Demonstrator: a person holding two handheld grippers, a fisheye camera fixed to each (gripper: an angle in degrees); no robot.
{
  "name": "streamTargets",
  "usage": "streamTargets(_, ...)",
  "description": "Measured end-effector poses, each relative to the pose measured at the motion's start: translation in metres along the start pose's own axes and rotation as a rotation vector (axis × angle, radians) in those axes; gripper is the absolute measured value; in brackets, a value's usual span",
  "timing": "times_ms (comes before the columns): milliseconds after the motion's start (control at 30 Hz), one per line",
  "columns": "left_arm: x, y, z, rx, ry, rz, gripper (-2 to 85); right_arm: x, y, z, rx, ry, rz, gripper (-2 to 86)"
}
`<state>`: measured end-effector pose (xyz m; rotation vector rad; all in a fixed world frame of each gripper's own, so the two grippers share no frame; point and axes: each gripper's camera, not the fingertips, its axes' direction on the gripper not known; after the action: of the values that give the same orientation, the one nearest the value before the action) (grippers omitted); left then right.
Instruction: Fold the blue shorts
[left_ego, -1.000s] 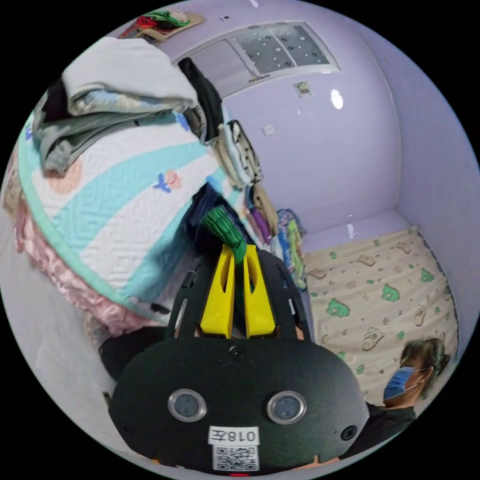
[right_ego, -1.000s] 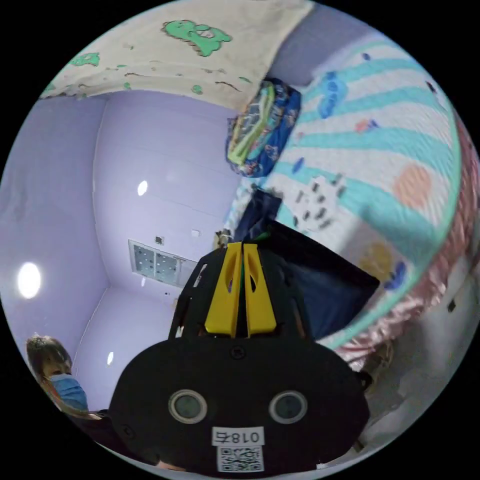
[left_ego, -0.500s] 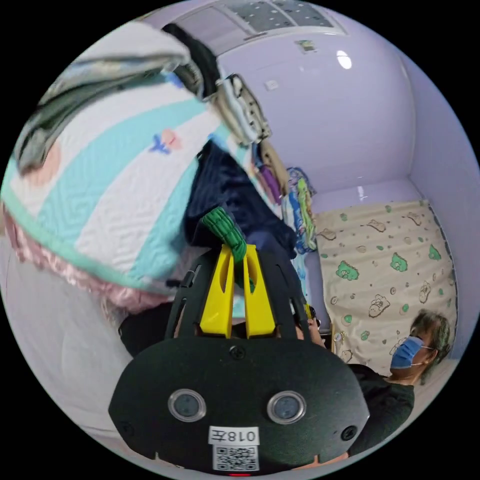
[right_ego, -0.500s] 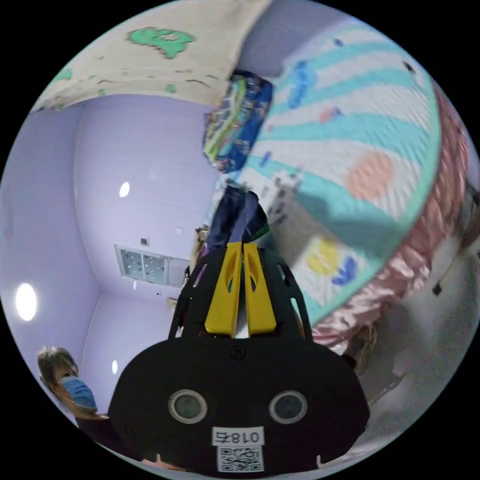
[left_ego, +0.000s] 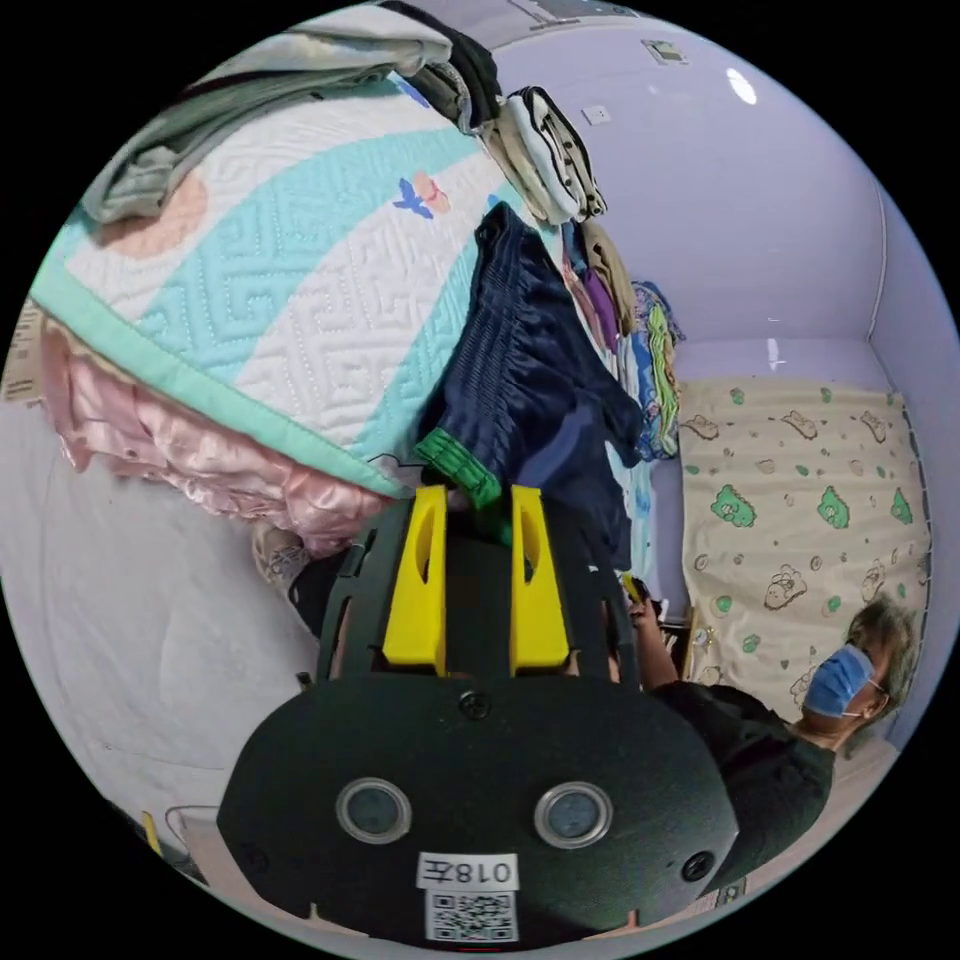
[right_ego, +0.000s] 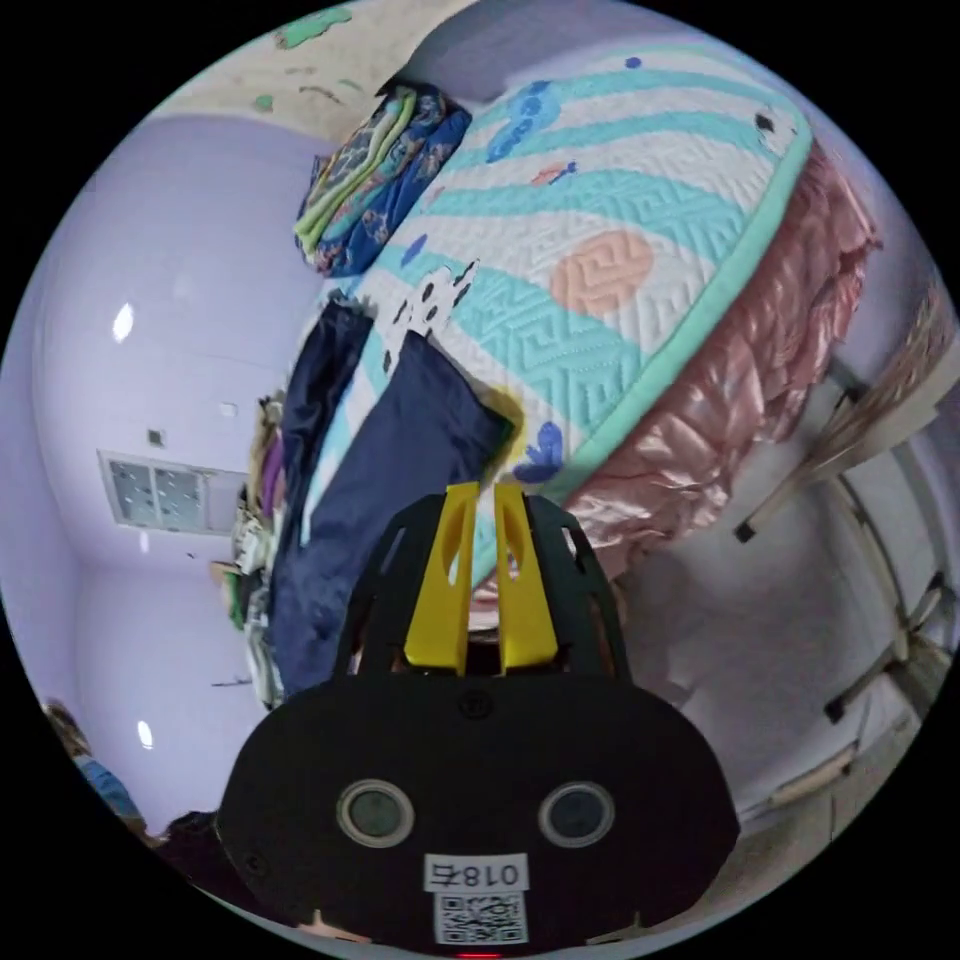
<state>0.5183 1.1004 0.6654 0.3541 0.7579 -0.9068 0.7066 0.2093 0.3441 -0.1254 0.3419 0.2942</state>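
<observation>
So we've got the blue shorts (left_ego: 520, 370) laid out on the quilted bed cover (left_ego: 300, 270), stretched along it and reaching down toward the mint-trimmed edge nearest us, with the pink satin skirt (left_ego: 200, 450) hanging under that edge. In the left gripper view, the left gripper (left_ego: 476, 505) has its yellow jaws standing well apart, and the green ribbed waistband (left_ego: 458, 465) sits right at the tips, between them but not pinched as far as we can tell, so we'd call that one let go, or about to. In the right gripper view, the right gripper (right_ego: 478, 500) has its jaws parted by a narrow gap with nothing in them, hovering just off the bed's edge, and the shorts (right_ego: 370, 480) lie apart from it as a long dark strip running away toward the folded clothes (right_ego: 370, 170) near the far corner. Our read: the shorts are spread out and both tools are free, so we're sitting between laying it flat and the first real fold. Next we'd want a fresh grip on each end of one side, probably waistband and hem, then carry that side across onto the other half. Worth watching the fabric near the edge, it could slide off toward the skirt. The person (left_ego: 790, 740) is off to the side in the left gripper view.
</observation>
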Motion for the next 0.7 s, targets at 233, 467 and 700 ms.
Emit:
streamTargets(233,0.137,-0.027,-0.053,0.29,-0.415,0.325,11.7,-0.091,0.055,-0.007,0.177,0.262,-0.288,8.6)
streamTargets(467,0.322,-0.226,0.099,0.183,-0.55,0.806,13.4,-0.212,0.048,0.052,0.165,0.168,-0.522,7.3)
streamTargets(700,0.393,-0.358,0.247,-0.126,-0.793,0.927,13.5,-0.323,0.022,0.131,0.11,0.179,-0.74,7.2)
